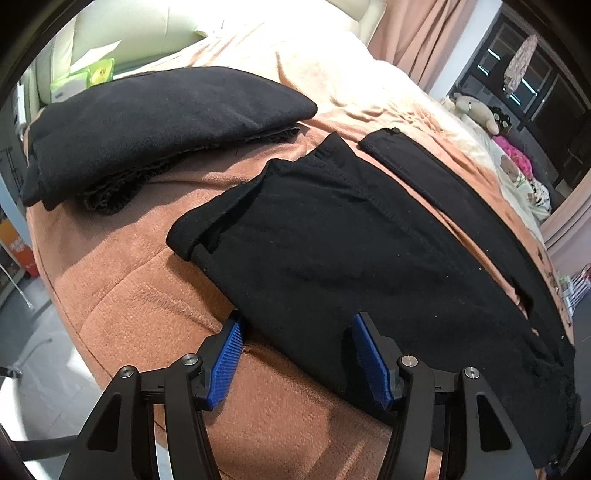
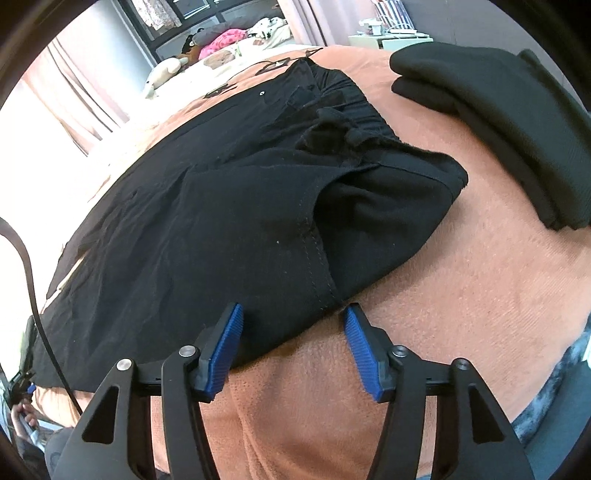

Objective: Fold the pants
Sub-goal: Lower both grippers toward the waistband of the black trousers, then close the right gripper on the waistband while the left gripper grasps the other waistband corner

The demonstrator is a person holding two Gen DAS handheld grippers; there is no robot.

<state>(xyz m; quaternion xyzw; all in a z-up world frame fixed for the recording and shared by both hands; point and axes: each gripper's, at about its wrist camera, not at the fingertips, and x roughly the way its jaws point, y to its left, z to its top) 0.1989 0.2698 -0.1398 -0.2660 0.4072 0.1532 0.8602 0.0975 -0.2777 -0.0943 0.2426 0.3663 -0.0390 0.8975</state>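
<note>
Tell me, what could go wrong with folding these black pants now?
The left gripper and right gripper stand open at the near edge of the pants, so the jaws might pinch the orange blanket too. The cloth is already doubled at the right gripper, so one layer may slip free.

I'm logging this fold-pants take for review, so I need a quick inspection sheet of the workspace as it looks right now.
Surface: orange blanket spread over a bed, softly creased.
Job's things: black pants lying spread out on the blanket, near edge by both grippers, not yet folded over.
Clutter: folded dark garments stacked beside the pants; green packet beyond them.
Grippers: left gripper open, its pads astride the pants' near edge; right gripper open, likewise at the edge by a seam; neither pinches cloth.
Cables: dark cable hanging at the left in the right wrist view.
Surroundings: plush toys on a pale sheet, pink curtain, dark window.
</note>
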